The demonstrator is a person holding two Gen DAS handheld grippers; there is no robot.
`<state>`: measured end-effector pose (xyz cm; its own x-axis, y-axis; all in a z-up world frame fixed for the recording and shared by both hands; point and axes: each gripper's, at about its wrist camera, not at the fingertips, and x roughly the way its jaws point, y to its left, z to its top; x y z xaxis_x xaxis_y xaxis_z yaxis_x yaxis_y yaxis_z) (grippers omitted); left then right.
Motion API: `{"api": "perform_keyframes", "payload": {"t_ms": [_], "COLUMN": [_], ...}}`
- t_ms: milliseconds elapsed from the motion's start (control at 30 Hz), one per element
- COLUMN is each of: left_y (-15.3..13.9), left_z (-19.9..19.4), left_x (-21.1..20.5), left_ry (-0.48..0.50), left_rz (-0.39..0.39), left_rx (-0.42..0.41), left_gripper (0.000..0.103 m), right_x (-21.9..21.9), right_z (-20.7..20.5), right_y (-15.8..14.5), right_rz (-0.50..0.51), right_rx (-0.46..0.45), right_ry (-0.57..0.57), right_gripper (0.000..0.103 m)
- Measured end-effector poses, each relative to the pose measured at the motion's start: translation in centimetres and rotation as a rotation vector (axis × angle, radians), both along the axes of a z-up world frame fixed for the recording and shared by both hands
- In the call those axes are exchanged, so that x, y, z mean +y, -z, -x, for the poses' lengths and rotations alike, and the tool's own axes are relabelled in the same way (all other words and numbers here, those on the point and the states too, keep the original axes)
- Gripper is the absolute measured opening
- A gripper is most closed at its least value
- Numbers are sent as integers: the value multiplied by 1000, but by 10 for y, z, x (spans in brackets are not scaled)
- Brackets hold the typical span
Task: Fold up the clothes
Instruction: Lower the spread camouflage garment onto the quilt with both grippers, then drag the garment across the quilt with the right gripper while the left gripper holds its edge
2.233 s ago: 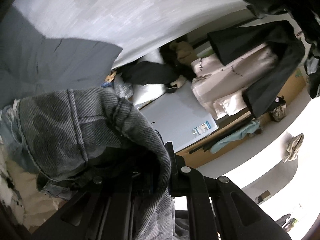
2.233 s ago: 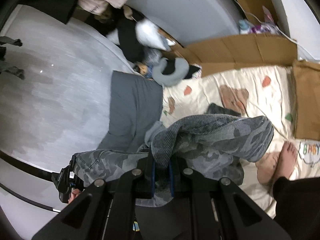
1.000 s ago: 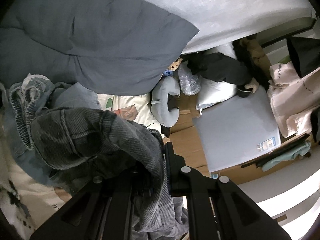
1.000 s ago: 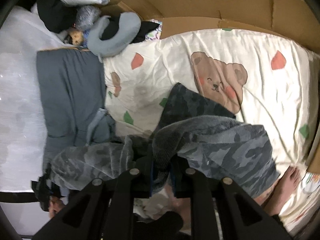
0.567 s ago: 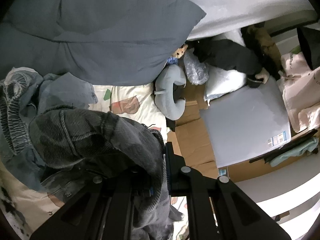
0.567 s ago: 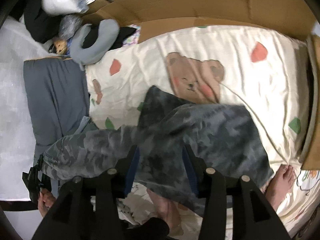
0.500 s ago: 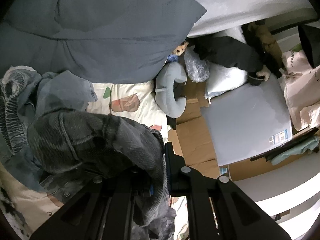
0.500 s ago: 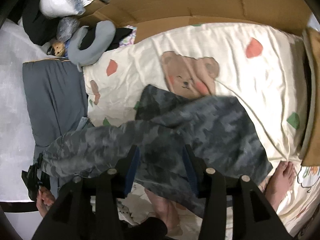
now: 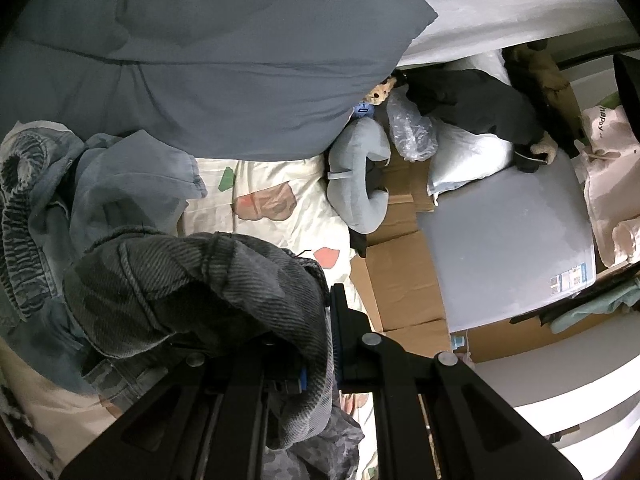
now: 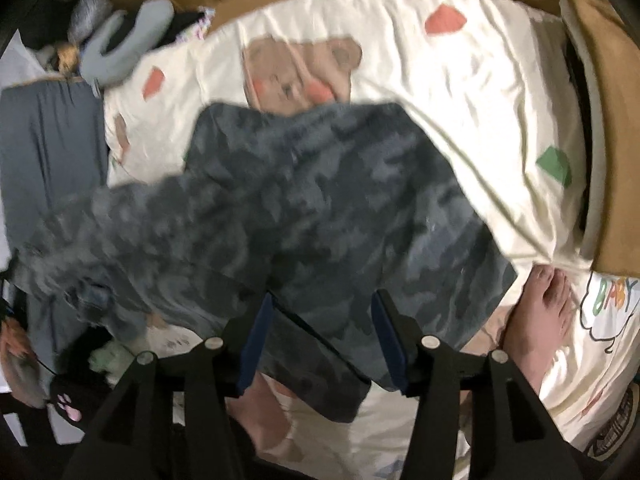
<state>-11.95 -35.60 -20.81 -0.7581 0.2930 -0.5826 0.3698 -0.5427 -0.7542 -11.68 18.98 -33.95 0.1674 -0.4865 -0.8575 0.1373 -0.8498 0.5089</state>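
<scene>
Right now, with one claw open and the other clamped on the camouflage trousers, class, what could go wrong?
1. The left claw grips a bunched wad of the camouflage trousers; pulling may drag the laid part askew.
2. The right claw hangs open above them, so that end lies loose.
3. A bare foot touches the hem and may pin it.

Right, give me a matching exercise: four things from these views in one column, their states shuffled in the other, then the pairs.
1. left gripper
2. right gripper
3. neck pillow
4. bare foot

A. fingers spread wide
B. rests on the bear-print sheet
C. clamped on the camouflage trousers
D. lies against the cardboard

Pairs: 1-C, 2-A, 3-D, 4-B
</scene>
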Motion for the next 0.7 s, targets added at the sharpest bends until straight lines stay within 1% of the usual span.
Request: {"api": "perform_keyframes", "payload": {"t_ms": [133,400,567,700], "left_y": [9,28,40,44], "left_z": [0,0,1,2], "left_x": [-5,-20,-30,-33], "left_ry": [-6,-20,-28,-30], "left_rz": [-9,-25,-34,-38], "left_rx": [-4,-14,-22,-27], "left_gripper": [8,8,8,8], "right_x": [-18,-64,-95,-110], "right_z": [-15,-31,-39,-40], "right_y": [16,25,41,57], "right_rz": [11,55,35,-6], "right_rx": [-1,26,7,-5], "right_ry": [-34,-92,-129,-132], "right_gripper": [50,50,50,50]}}
